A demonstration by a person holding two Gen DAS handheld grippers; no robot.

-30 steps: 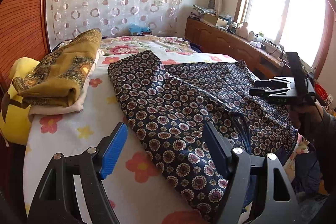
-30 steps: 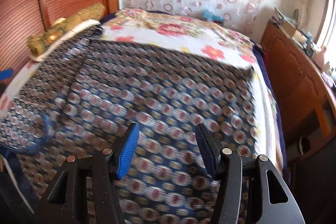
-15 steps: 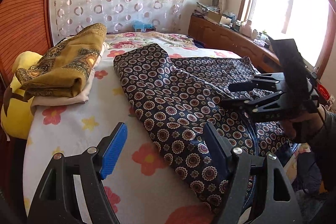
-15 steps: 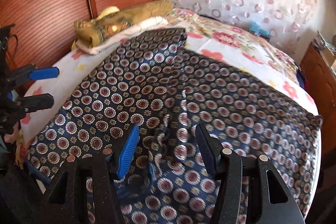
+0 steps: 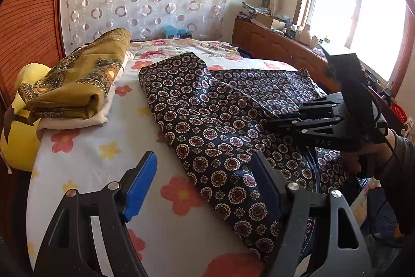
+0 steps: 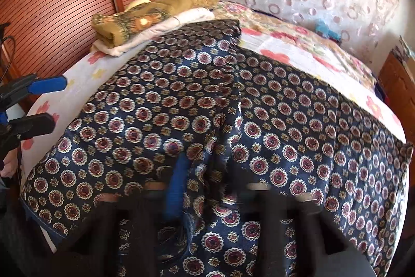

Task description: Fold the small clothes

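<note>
Navy patterned garment (image 5: pixel 220 121) lies spread on the bed (image 5: pixel 103 155); left gripper (image 5: pixel 205 188) jaws released; right gripper (image 6: pixel 205 188) blurred, jaws' state unclear.

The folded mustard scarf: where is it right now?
The folded mustard scarf sits on a cream cloth at the bed's left side, beside the wooden wardrobe.

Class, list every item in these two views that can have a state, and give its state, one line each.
navy patterned garment: spread on the bed, partly folded over itself
mustard scarf: folded, atop a cream cloth
cream cloth: folded
left gripper: open, empty
right gripper: low over the garment; grip unclear
</note>
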